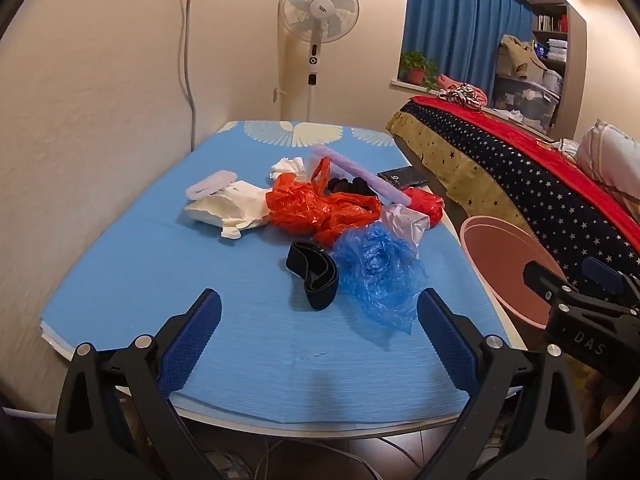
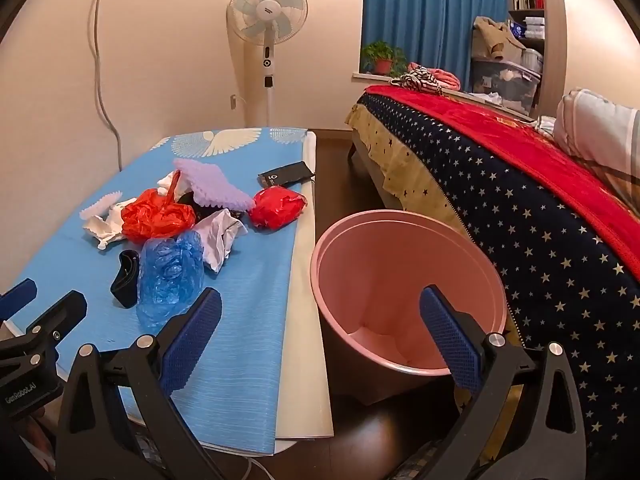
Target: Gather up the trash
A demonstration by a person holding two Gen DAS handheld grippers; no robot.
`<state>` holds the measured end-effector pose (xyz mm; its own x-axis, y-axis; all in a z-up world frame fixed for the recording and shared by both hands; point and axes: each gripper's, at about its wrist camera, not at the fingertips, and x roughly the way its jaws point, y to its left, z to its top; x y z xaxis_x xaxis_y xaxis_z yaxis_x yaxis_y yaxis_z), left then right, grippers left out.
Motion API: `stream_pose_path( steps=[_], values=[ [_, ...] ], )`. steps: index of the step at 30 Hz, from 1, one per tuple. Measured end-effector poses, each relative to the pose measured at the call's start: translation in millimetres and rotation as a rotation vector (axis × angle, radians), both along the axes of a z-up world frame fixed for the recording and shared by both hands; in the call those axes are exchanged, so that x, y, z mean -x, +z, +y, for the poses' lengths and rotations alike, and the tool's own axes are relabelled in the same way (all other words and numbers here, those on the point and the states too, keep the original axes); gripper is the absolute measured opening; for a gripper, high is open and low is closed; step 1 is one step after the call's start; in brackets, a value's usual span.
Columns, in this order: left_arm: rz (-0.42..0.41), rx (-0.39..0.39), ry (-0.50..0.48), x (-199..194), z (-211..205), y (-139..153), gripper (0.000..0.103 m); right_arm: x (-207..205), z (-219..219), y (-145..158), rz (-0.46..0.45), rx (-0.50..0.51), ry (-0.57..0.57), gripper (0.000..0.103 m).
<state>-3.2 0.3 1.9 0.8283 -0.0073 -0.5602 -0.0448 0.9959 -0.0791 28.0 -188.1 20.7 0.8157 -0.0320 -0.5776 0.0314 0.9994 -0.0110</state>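
Here, crumpled trash pile (image 1: 332, 216) beside pink bin (image 2: 404, 236).

Pink bin (image 2: 404, 280); blue mat (image 1: 240, 336); orange bag (image 1: 316, 208); star-patterned bedspread (image 2: 520, 216).

The left wrist view looked forward along the wide-spread left claw (image 1: 319, 334) from the near edge of the blue-covered desk (image 1: 160, 280), close above it, facing the white standing fan (image 1: 314, 20). The right wrist view sat further right of that fan line, its parted right claw (image 2: 320, 336) low over the round pink plastic bin (image 2: 400, 240) beside the desk. Both views shared the desk, the crumpled blue plastic bag (image 1: 376, 272) near the desk's front, the fan, and the bin (image 1: 496, 248).
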Motion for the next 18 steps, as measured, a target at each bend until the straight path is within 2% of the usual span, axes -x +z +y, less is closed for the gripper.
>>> stream_pose_path(
  steps=[18],
  values=[
    [0.006, 0.01, -0.001, -3.5, 5.2, -0.1, 0.095, 0.2, 3.2, 0.7, -0.005, 0.006, 0.009, 0.097]
  ],
)
